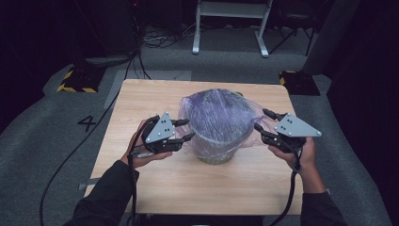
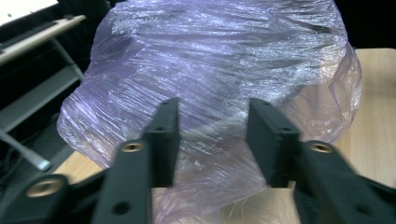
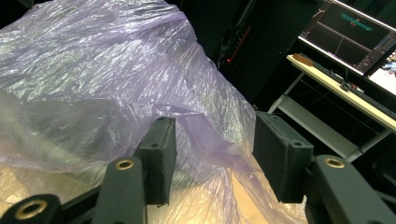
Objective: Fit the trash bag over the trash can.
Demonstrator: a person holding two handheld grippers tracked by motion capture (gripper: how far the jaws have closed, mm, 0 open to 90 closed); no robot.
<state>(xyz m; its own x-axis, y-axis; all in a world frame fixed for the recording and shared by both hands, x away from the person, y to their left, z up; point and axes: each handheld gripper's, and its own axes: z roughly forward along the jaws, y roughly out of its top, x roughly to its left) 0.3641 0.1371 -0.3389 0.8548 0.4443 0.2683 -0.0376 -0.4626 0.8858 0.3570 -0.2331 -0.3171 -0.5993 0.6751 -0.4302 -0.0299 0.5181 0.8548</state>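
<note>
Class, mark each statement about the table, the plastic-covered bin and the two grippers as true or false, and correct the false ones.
1. A purple plastic bag is draped over a bin on the wooden table. True.
2. The left gripper is clamped shut on the bag. False: its jaws stand open, with the plastic seen between them in the left gripper view.
3. The right gripper is at the bag's right side with open jaws. True.
4. The bin lies tipped on its side. False: it stands upright under the bag.
5. Each gripper is held by one hand. True.
6. The bag is opaque black. False: it is a translucent purple film.
</note>
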